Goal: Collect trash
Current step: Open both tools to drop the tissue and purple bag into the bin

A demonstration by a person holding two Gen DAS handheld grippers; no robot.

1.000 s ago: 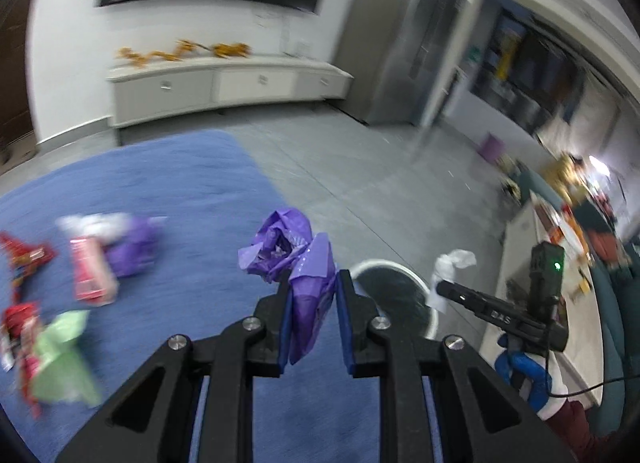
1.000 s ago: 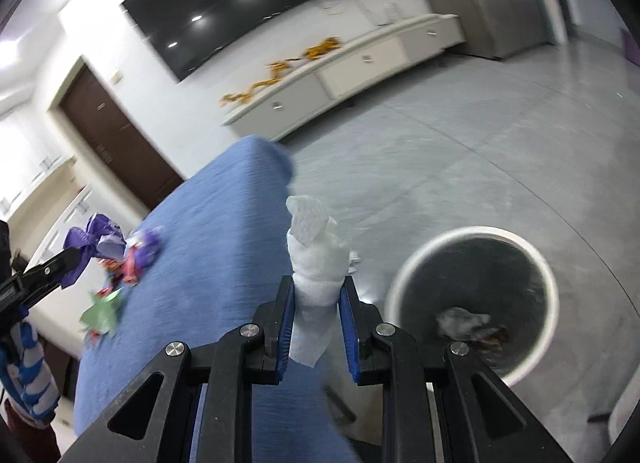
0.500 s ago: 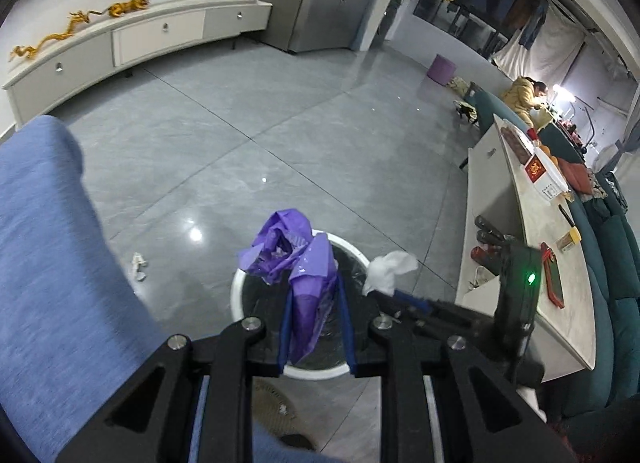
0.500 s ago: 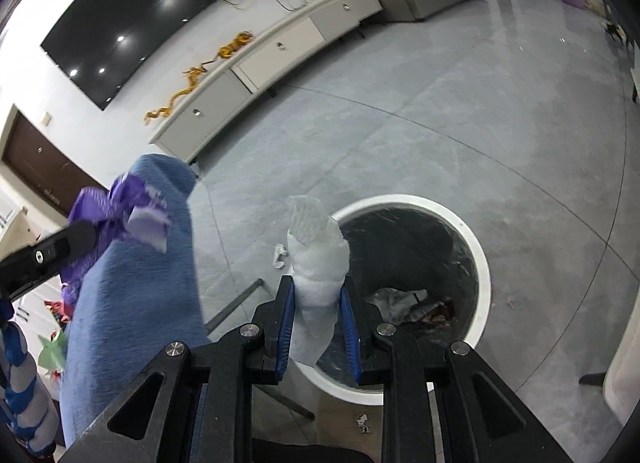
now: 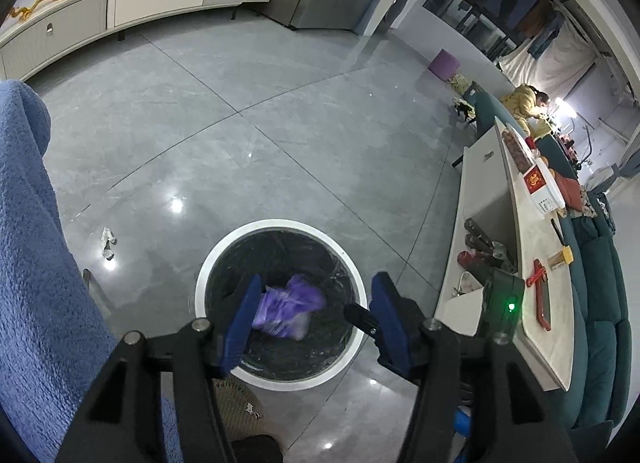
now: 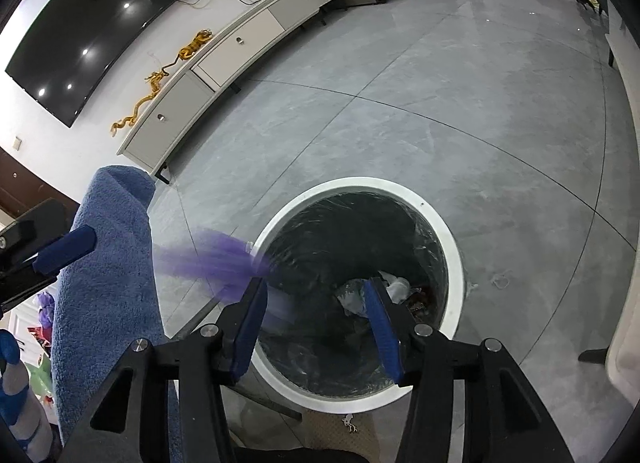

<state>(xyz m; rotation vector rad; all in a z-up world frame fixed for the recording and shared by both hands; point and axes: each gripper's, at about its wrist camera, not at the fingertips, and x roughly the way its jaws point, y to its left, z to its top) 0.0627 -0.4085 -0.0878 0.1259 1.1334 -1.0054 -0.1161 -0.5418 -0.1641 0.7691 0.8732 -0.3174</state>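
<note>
A round bin with a white rim (image 5: 280, 225) and a black liner stands on the grey floor under both grippers. My left gripper (image 5: 316, 287) hangs over it with its jaws opening, and the purple wrapper (image 5: 286, 311) drops free between them into the bin. In the right wrist view the same wrapper is a purple blur (image 6: 212, 259) at the bin's rim (image 6: 360, 185). My right gripper (image 6: 315, 283) also has its jaws opening, with nothing pressed between them. A white tissue (image 6: 394, 287) lies among crumpled trash inside the bin. The left gripper's blue pad (image 6: 64, 247) shows at the left.
The blue cloth-covered table (image 5: 32, 263) borders the bin on the left. A small scrap (image 5: 108, 241) lies on the floor beside it. A woven mat (image 5: 236, 403) sits below the bin. A long white counter (image 5: 520, 263) runs along the right, with a person (image 5: 524, 103) beyond it.
Both grippers swung from the blue table to above the bin and tipped downward. Both have let go: the purple wrapper and the white tissue have left the jaws.
</note>
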